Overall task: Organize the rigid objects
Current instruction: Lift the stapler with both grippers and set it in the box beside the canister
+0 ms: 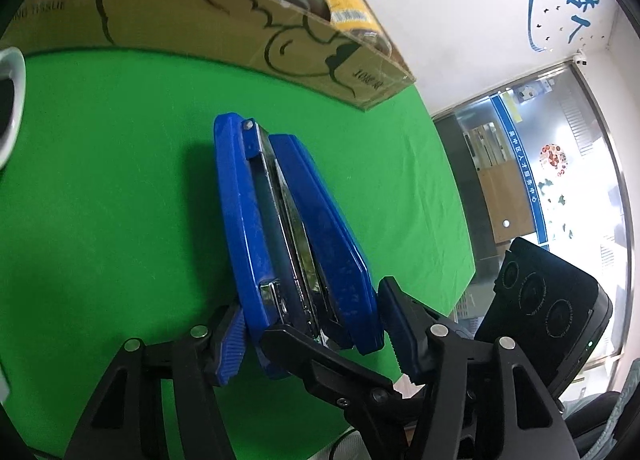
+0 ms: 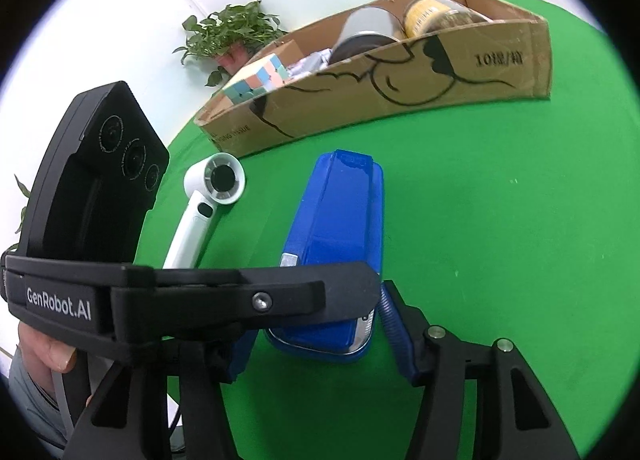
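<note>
Left wrist view: the blue stapler [image 1: 288, 220] lies on its side on the green cloth [image 1: 100, 180], its near end between the left gripper [image 1: 310, 312] fingers. 1 pad touches its base; whether the other presses or stands just off cannot be told. The cardboard box [image 1: 180, 12] wall is near its far end, and the cloth's edge drops away at right. Open cloth lies to the left.

Right wrist view: the right gripper [image 2: 316, 336] straddles the stapler's [image 2: 336, 220] near end. 1 pad is hidden behind the left gripper's finger, so its grip cannot be told. A white fan [image 2: 208, 200] lies just left; bare cloth [image 2: 500, 240] spreads right.
</note>
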`<control>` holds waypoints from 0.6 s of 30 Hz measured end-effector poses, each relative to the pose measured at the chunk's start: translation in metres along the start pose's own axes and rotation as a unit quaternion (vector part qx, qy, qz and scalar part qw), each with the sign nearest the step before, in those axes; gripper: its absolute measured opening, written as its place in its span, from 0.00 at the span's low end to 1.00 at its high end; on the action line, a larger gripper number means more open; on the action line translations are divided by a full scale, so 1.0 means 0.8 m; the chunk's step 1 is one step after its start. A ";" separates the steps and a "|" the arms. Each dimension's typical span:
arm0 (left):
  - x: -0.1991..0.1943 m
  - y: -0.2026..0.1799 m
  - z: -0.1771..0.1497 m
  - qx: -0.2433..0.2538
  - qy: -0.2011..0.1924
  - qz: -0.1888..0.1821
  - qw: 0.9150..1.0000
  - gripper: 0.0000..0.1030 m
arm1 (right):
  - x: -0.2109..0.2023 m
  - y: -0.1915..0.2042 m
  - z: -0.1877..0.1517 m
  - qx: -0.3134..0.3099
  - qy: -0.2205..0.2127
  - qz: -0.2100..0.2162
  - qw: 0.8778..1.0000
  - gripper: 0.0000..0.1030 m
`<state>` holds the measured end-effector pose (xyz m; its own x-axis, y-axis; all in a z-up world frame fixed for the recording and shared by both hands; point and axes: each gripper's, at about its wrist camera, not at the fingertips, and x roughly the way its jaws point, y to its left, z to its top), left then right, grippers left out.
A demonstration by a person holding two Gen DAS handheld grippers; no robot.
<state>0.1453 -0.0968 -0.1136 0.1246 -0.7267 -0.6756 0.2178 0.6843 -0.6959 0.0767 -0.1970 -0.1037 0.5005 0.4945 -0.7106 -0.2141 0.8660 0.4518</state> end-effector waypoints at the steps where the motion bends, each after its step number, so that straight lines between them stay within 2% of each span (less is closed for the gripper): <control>1: -0.004 -0.003 0.002 0.007 -0.006 0.004 1.000 0.56 | -0.001 0.002 0.003 -0.003 -0.003 0.002 1.000 0.54; 18: -0.095 -0.022 0.050 0.060 -0.080 0.011 0.995 0.56 | -0.008 0.061 0.069 -0.073 -0.069 -0.009 0.995 0.54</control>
<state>0.1703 -0.0557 -0.0402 0.2810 -0.7185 -0.6363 0.3263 0.6950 -0.6407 0.1092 -0.1621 -0.0469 0.6132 0.4730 -0.6326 -0.3195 0.8810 0.3490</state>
